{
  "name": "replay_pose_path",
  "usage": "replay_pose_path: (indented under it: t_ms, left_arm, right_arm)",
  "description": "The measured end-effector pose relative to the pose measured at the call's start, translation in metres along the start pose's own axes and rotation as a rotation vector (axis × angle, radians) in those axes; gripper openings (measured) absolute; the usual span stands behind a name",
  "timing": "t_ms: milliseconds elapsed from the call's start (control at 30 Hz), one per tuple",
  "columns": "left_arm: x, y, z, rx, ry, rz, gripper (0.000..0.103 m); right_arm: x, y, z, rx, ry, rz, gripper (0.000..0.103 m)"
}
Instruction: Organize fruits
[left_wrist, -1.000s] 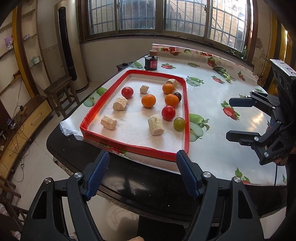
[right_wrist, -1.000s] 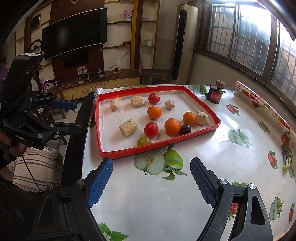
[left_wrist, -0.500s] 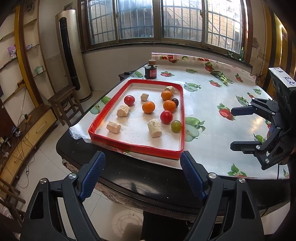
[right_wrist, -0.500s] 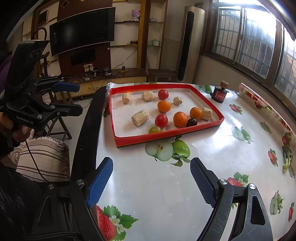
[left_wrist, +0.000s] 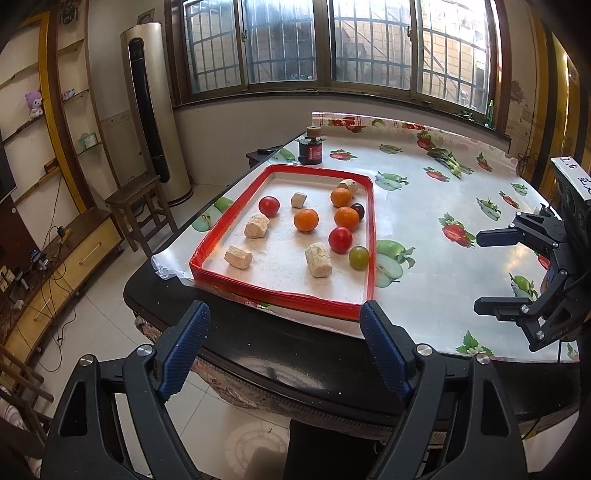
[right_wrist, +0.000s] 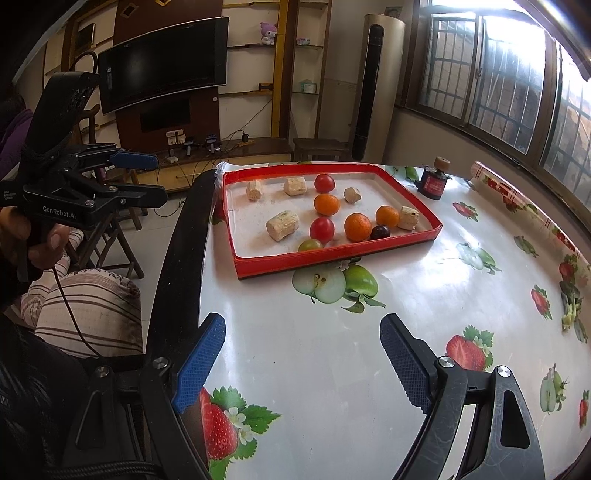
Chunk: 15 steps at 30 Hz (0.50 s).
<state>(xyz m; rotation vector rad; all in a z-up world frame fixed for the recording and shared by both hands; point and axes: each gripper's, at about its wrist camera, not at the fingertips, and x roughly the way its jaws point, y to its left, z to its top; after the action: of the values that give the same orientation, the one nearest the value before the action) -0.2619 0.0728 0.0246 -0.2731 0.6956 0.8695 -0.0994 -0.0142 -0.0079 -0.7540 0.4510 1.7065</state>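
A red-rimmed tray (left_wrist: 370, 236) (right_wrist: 332, 256) lies on the table and holds three oranges (left_wrist: 306, 220), two red tomatoes (left_wrist: 340, 240), a green tomato (left_wrist: 358, 257), a dark grape (left_wrist: 357, 210) and several beige chunks (left_wrist: 318, 259). My left gripper (left_wrist: 284, 332) is open and empty, held off the table's near edge, short of the tray. My right gripper (right_wrist: 303, 354) is open and empty above the tablecloth, well short of the tray. Each gripper shows in the other's view: the right one (left_wrist: 484, 273), the left one (right_wrist: 147, 177).
A small dark bottle (left_wrist: 310, 149) (right_wrist: 433, 181) stands beyond the tray. The table has a fruit-print cloth (right_wrist: 424, 295) with a rolled edge at the far side. A wooden stool (left_wrist: 138, 206) and a tall air conditioner (left_wrist: 155, 107) stand on the floor at the left.
Both grippers have drawn back from the tray and risen a little; the tray looks smaller and farther in both views. Both stay open. The fruit has not moved.
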Motion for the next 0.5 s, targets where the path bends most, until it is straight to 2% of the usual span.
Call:
replay_pose_path:
  t_ms: [500]
  left_arm:
    - [0.0019,0.0018,-0.0011,-0.011,0.001,0.002,0.084]
  right_arm:
    - [-0.0065,0.0087,0.0,-0.025,-0.025,-0.012,0.088]
